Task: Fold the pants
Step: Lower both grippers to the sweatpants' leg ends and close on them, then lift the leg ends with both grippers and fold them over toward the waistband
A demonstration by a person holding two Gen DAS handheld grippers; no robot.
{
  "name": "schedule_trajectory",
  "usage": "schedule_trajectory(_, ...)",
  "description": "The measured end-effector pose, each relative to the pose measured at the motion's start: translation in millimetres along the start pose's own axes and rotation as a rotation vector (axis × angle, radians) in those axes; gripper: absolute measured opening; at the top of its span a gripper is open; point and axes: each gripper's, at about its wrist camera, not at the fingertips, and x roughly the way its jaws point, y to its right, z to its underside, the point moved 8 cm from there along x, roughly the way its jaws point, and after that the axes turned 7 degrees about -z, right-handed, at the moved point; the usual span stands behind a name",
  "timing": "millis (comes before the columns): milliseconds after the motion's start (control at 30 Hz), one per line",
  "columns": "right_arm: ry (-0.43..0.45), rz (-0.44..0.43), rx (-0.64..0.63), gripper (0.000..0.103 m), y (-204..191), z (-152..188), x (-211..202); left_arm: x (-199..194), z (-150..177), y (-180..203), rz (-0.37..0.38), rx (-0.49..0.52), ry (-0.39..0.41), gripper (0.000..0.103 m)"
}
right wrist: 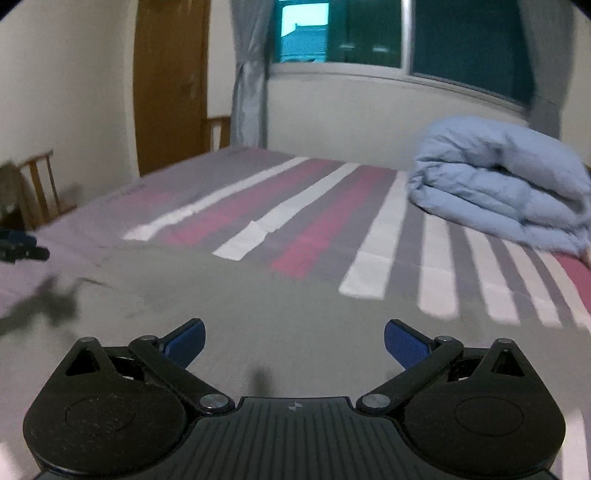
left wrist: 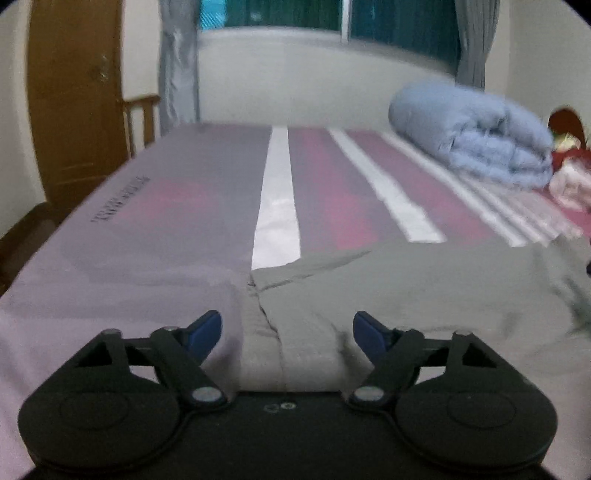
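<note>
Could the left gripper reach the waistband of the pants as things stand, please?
Probably yes: the left gripper is open, its fingers straddle the waistband of the pants, and nothing lies between them.

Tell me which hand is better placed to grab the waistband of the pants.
Left. Its tongs stand open astride the waistband; the right tongs face only flat gray pants fabric.

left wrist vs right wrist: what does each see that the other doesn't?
Left wrist only: the pants' waistband between the open left gripper fingers, and printed text on the bedsheet.
Right wrist only: flat pants fabric ahead of the open right gripper, with the other gripper at the frame's left edge.
Both: grey pants, striped bedsheet, folded blue duvet, window, wooden door.
</note>
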Motion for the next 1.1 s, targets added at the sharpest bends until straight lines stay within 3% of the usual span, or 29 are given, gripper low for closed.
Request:
schedule_trajectory(67, -0.046, -0.017, -0.023, 0.070, 12, -9, 45, 36, -5, -2, -0.013, 0.055, -0.050, 0.062)
schedule_trajectory(100, -0.068, -0.020, -0.039, 0.065, 18, -12, 65, 48, -6, -2, -0.007, 0.073, -0.066, 0.057)
schedule_trajectory(200, -0.099, -0.039, -0.065, 0.063, 34, -17, 108, 77, -10, 1, 0.065, 0.080, -0.093, 0.057)
schedule_trajectory(333, -0.224, -0.076, -0.094, 0.064, 52, -6, 149, 101, -4, 4, 0.122, 0.086, -0.125, 0.074)
schedule_trajectory(433, -0.255, -0.129, -0.082, 0.066, 62, 0, 159, 110, -3, -1, 0.155, 0.068, -0.118, 0.076)
schedule_trajectory(567, -0.252, -0.166, -0.101, 0.067, 66, 6, 160, 121, -15, -9, 0.188, 0.017, -0.123, 0.071)
schedule_trajectory(667, -0.254, -0.178, -0.116, 0.065, 64, 9, 163, 120, -17, -2, 0.204, 0.046, -0.103, 0.042)
schedule_trajectory(700, -0.254, -0.188, -0.123, 0.060, 62, 10, 163, 118, -17, 0, 0.225, 0.054, -0.094, 0.025)
schedule_trajectory(767, -0.265, -0.205, -0.149, 0.025, 47, 8, 156, 111, -20, 6, 0.213, 0.092, -0.065, 0.022)
schedule_trajectory(800, -0.268, -0.193, -0.177, 0.014, 42, 6, 154, 107, -22, 8, 0.206, 0.109, -0.047, 0.019)
schedule_trajectory(933, -0.211, -0.159, -0.210, 0.010, 30, -11, 124, 75, -35, 6, 0.225, 0.104, 0.049, 0.019)
schedule_trajectory(1100, -0.118, -0.151, -0.254, 0.010, 3, -35, 53, 12, -47, -5, 0.274, 0.101, 0.184, 0.019)
